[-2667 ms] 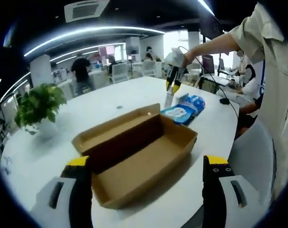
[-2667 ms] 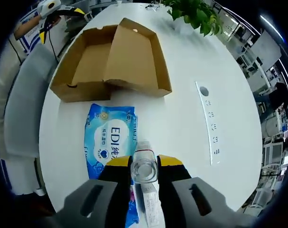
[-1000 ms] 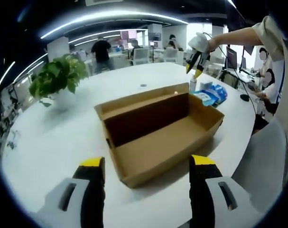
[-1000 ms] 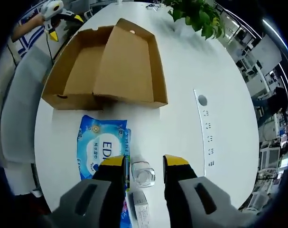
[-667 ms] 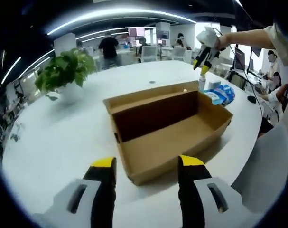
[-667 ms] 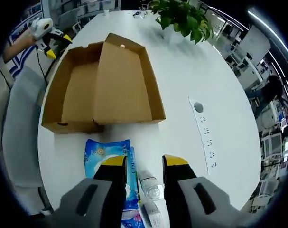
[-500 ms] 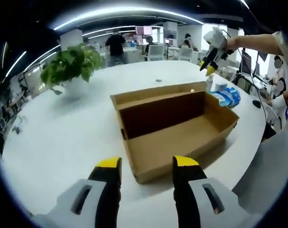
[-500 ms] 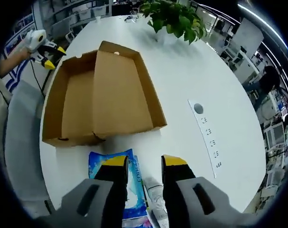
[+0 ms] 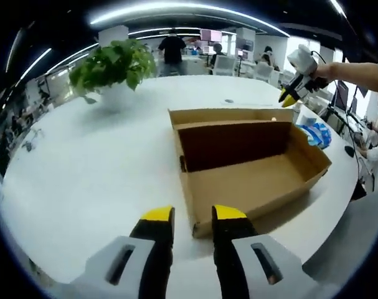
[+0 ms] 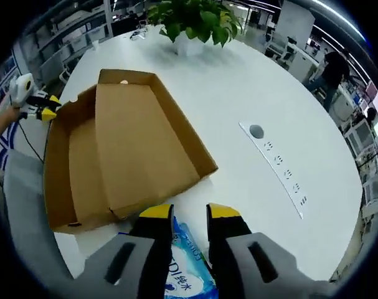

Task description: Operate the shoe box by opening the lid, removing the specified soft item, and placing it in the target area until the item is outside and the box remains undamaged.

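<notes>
The shoe box point(image 9: 251, 168), plain brown cardboard, lies open and empty at centre-right of the left gripper view, its lid point(image 9: 229, 115) folded back flat behind it; in the right gripper view it fills the left half; the blue wet-wipe pack point(image 10: 185, 265) lies at bottom centre, just outside the box.

— How is the left gripper view set?
— It is aimed low across the white table point(image 9: 83, 168), close to one short end of the open shoe box point(image 9: 251, 162), which is seen lengthwise toward 1 o'clock; the right gripper point(image 9: 288, 98) is met at 2 o'clock.

— And the right gripper view?
— The table point(image 10: 238, 93) is looked down on steeply from the opposite end. The shoe box point(image 10: 123, 146) is shared, with the left gripper point(image 10: 47, 106) at 9 o'clock and the plant point(image 10: 195, 18) at 12.
</notes>
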Action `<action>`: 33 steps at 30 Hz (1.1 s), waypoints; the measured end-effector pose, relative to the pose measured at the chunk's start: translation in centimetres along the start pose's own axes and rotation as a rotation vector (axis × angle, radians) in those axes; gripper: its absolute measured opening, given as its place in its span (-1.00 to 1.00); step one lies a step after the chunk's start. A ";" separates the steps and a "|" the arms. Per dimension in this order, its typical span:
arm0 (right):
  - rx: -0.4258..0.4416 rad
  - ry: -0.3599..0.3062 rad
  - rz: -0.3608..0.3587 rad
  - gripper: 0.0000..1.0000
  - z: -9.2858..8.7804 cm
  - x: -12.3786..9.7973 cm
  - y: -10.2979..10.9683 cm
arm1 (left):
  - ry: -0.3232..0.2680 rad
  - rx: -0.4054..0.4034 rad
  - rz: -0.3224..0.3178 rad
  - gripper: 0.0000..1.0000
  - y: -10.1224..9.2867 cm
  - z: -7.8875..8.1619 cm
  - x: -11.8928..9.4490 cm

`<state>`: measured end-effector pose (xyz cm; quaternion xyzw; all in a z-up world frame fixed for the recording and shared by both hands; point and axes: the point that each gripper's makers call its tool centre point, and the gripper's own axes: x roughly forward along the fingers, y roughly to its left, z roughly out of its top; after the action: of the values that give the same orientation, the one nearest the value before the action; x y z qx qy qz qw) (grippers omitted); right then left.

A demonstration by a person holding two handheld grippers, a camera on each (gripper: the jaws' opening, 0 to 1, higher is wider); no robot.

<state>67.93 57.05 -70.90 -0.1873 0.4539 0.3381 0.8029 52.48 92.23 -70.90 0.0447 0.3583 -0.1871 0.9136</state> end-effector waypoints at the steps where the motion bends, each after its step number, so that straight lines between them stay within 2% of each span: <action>1: 0.033 -0.011 0.001 -0.65 0.2 0.3 0.0 | 0.000 -0.013 0.003 -0.69 0.1 0.0 0.1; 5: 0.056 -0.026 -0.022 -0.66 0.6 1.2 -0.5 | -0.003 -0.058 0.001 -0.80 0.2 -0.1 0.4; 11: 0.157 -0.019 -0.046 -0.69 0.4 2.5 -1.0 | 0.011 -0.094 -0.017 -0.95 -0.2 -0.3 0.6; 14: 0.231 -0.025 -0.048 -0.70 0.6 3.2 -1.2 | 0.016 -0.095 -0.012 -0.95 -0.1 -0.4 0.6; 22: 0.316 -0.009 -0.047 -0.76 0.5 4.9 -1.4 | 0.026 -0.097 -0.010 -0.96 -0.2 -0.5 0.7; 28: 0.466 0.016 -0.036 -0.85 0.2 5.9 -0.7 | 0.031 -0.100 -0.008 -0.97 -0.1 -0.6 0.8; 33: 0.539 0.032 -0.072 -0.90 -0.2 6.2 -1.0 | 0.037 -0.105 -0.010 -0.98 0.0 -0.6 0.9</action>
<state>70.74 58.55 -76.36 0.0116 0.5331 0.1733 0.8281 52.72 92.13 -71.95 -0.0017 0.3845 -0.1719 0.9070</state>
